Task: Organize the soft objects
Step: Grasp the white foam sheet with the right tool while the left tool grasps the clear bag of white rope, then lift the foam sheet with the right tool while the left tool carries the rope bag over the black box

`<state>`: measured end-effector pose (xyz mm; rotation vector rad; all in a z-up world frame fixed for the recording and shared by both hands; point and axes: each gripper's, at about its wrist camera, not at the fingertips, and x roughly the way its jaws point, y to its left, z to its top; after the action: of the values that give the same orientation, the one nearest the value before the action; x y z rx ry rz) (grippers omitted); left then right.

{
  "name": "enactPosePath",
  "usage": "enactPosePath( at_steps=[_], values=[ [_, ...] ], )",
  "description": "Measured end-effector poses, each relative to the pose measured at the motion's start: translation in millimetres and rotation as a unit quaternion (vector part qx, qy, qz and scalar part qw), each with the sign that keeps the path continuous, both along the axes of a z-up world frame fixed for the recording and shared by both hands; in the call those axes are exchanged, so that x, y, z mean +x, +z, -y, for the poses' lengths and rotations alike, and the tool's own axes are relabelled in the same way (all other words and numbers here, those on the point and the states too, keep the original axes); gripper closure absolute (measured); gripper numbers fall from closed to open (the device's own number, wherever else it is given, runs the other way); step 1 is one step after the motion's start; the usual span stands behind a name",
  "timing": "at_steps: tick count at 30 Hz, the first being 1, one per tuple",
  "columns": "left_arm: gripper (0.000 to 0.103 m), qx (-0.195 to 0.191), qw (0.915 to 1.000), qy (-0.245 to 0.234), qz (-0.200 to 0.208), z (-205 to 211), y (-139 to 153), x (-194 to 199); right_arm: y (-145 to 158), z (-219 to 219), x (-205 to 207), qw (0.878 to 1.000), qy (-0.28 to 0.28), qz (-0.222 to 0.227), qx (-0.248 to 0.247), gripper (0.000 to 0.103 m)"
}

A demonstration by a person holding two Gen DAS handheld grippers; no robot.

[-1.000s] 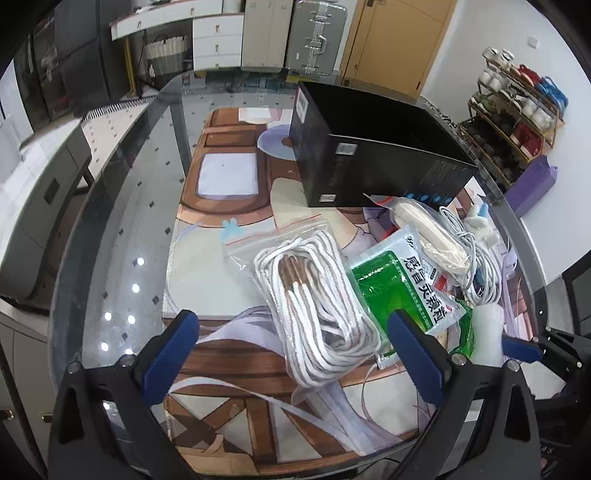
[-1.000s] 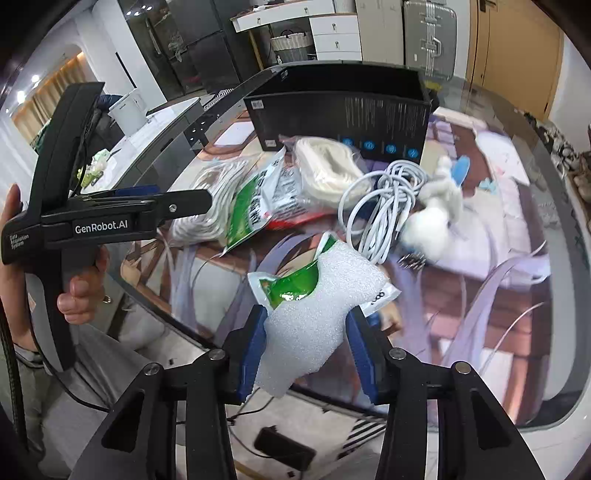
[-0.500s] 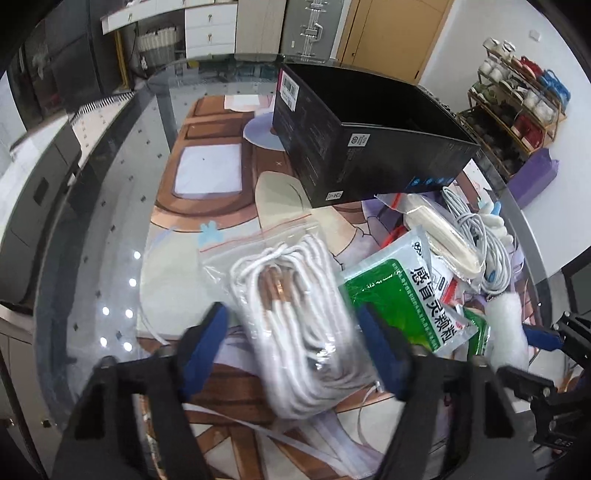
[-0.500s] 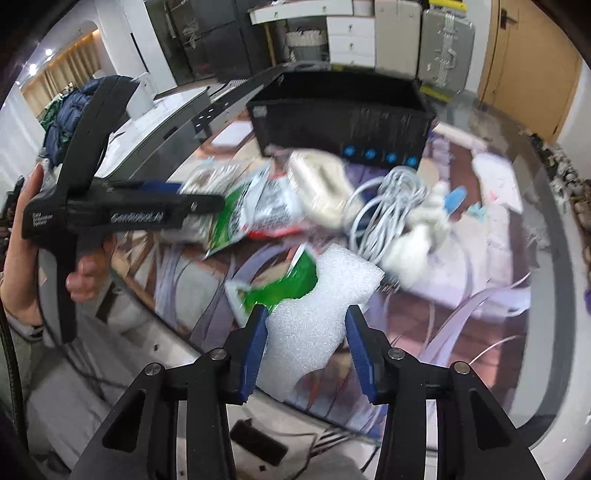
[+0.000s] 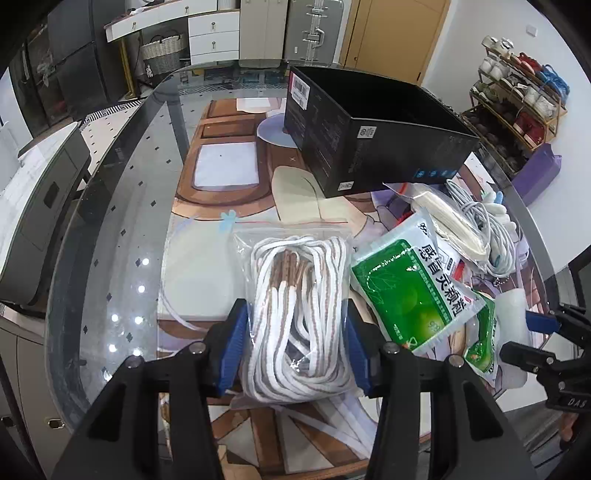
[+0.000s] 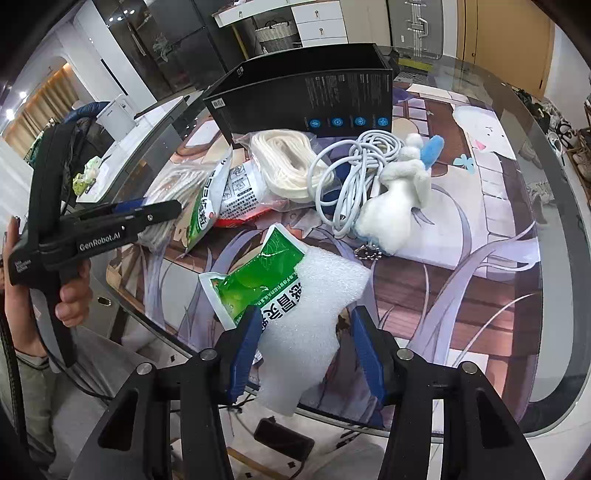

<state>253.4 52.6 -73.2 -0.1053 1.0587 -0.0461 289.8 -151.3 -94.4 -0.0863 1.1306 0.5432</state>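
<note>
A round glass table (image 5: 110,229) carries everything, its top covered in the middle by a printed mat (image 5: 225,173) of brown panels and pale lilac streaks, with ceiling lights mirrored in the bare glass along the left edge. An open black box (image 5: 373,147) stands toward the far edge of the table. Nearer, the soft things lie in a loose heap: a clear zip bag of white cord (image 5: 299,317) at the near edge, a green and white sachet (image 5: 417,291) just beside it on the right, a bag of cream rope (image 6: 291,166), a coil of white cable (image 6: 351,177) and a white plush toy (image 6: 395,210) with a blue tip. The left gripper (image 5: 295,350) has just been closing its jaws, and its blue pads now press both sides of the bag of cord, grasping it. The right gripper (image 6: 303,350) stands at the near edge around a piece of white foam (image 6: 314,314) that overlaps a second green sachet (image 6: 255,284); its jaws have opened slightly and a gap shows at the right pad, so the foam lies between them unpinched. A hand (image 6: 70,306) grips the left tool's handle. Beyond the table are white drawers (image 5: 214,33), a wicker basket (image 5: 162,55), a wooden door (image 5: 395,33) and a shelf of cups (image 5: 517,99) against a white wall.
</note>
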Motion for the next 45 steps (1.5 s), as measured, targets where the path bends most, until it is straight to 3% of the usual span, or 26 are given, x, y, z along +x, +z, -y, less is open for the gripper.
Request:
enactPosePath(
  at_steps=[1, 8, 14, 25, 30, 37, 40, 45],
  values=[
    [0.054, 0.002, 1.0000, 0.000, -0.001, 0.2, -0.1, 1.8, -0.2, -1.9, -1.1, 1.000, 0.002, 0.005, -0.006, 0.062],
    [0.068, 0.014, 0.9999, -0.005, -0.002, 4.5, 7.7, -3.3, 17.6, -5.6, -16.3, 0.998, 0.011, 0.056, -0.022, 0.063],
    [0.069, 0.036, 0.9987, -0.023, 0.027, 14.4, 22.9, -19.1, 36.1, -3.2, -24.4, 0.996, 0.016, 0.083, -0.004, 0.063],
    [0.069, 0.027, 0.9929, -0.035, 0.110, 23.3, 78.4, -17.2, 99.0, -8.1, -16.6, 0.983, 0.002, 0.182, 0.021, 0.063],
    [0.069, 0.014, 0.9897, -0.033, 0.139, 28.1, 96.8, 7.1, 123.9, -23.4, 4.4, 0.974, 0.006, 0.224, 0.030, 0.063],
    [0.069, -0.019, 0.9861, -0.028, 0.163, 32.8, 105.7, 43.5, 139.9, -34.0, 62.0, 0.970, -0.018, 0.236, 0.049, 0.063],
    [0.069, -0.031, 0.9819, -0.035, 0.184, 35.8, 110.7, 58.2, 141.2, -35.3, 90.4, 0.967, -0.028, 0.244, 0.066, 0.063],
    [0.069, -0.017, 0.9829, -0.018, 0.182, 40.2, 97.7, 89.3, 125.4, -39.0, 136.6, 0.966, -0.044, 0.240, 0.083, 0.063]
  ],
)
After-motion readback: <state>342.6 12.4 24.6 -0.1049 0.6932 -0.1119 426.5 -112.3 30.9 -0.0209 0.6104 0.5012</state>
